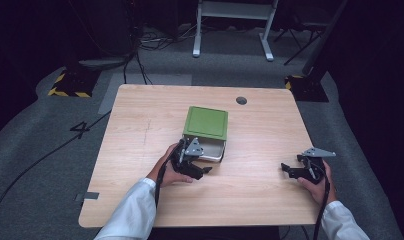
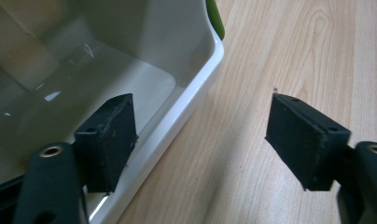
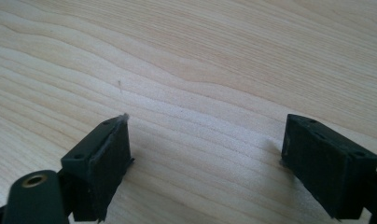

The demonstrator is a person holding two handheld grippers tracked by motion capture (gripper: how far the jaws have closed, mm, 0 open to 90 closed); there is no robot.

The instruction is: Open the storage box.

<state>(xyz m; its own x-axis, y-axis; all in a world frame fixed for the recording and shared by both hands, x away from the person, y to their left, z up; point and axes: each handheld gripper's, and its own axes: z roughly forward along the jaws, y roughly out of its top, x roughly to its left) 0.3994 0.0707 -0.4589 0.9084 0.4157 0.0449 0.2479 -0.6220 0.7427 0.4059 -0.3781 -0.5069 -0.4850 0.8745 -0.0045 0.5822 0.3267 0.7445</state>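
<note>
Overhead, pale wooden table (image 1: 140,150) on grey carpet (image 1: 40,135); both grippers gape wide, holding nothing

I see the table (image 1: 155,200) lit from overhead, surroundings v. dark. My gripper views: jaws soft-focus up close, glare inside the white container (image 2: 74,60) left of jaws.

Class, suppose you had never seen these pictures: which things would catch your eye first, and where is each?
The green lid stands out at the middle of the wooden table, sitting askew on a white container so its near side is uncovered. The open left claw straddles that container's rim, one jaw inside. The right claw, also open, waits over bare wood near the table's right edge.
</note>
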